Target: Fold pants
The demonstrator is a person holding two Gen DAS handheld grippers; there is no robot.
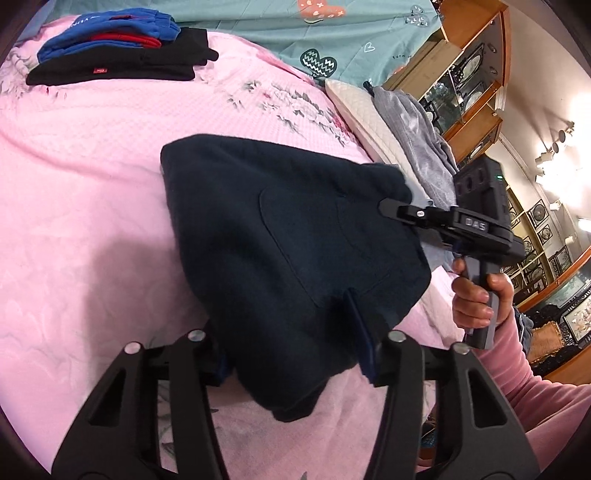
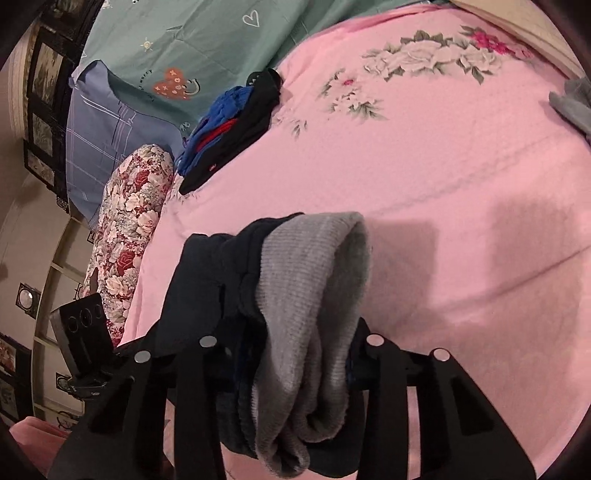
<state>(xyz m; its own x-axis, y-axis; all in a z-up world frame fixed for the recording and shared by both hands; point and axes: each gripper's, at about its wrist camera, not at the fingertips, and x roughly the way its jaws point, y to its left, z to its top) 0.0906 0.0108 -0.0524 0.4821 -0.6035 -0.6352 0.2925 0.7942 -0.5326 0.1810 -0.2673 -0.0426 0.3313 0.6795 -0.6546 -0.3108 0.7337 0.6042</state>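
Dark navy pants [image 1: 277, 229] hang folded above the pink bedspread [image 1: 92, 184], held up at two points. My left gripper [image 1: 291, 354] is shut on their near edge; its blue right pad [image 1: 360, 332] presses the cloth and the left finger is mostly hidden under it. My right gripper [image 1: 391, 206], held by a hand in a pink sleeve, pinches the right edge. In the right wrist view my right gripper [image 2: 295, 350] is shut on a bunch of the navy pants [image 2: 199, 280] and their grey ribbed band [image 2: 310, 280].
A stack of folded blue, red and black clothes [image 1: 118, 48] lies at the far left of the bed. A teal quilt [image 1: 258, 22], a white pillow [image 1: 354, 107] and a grey garment [image 1: 417, 140] lie behind. A floral pillow [image 2: 129, 221] borders the bed; wooden shelves [image 1: 472, 74] stand beyond.
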